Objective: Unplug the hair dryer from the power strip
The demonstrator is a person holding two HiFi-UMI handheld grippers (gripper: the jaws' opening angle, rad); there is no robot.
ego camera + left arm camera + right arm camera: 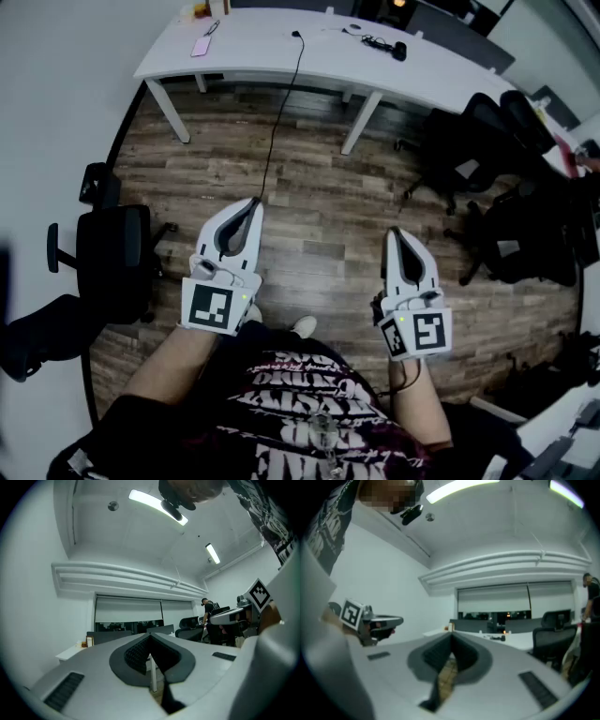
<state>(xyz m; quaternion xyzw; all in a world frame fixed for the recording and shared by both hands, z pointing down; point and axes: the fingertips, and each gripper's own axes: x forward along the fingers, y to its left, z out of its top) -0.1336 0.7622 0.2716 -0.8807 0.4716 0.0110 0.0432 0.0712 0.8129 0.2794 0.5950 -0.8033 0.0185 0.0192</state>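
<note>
A wooden floor [319, 187] fills the frame's middle, with a white table [253, 52] along the top and office chairs [112, 248] at the sides. A black cable [284, 112] runs from the tabletop straight down-frame to the floor. A small dark object [397, 49], possibly the hair dryer, lies on the table at upper right, too small to tell its heading. The left hand-held gripper [253, 204] and the right hand-held gripper [394, 232] are both closed and empty over the floor.

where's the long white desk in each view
Head view: white desk runs across the top.
Left gripper view: white desk small, at lower left.
Right gripper view: white desk just right of centre.
Shared landmark: black office chairs off its right end.
</note>
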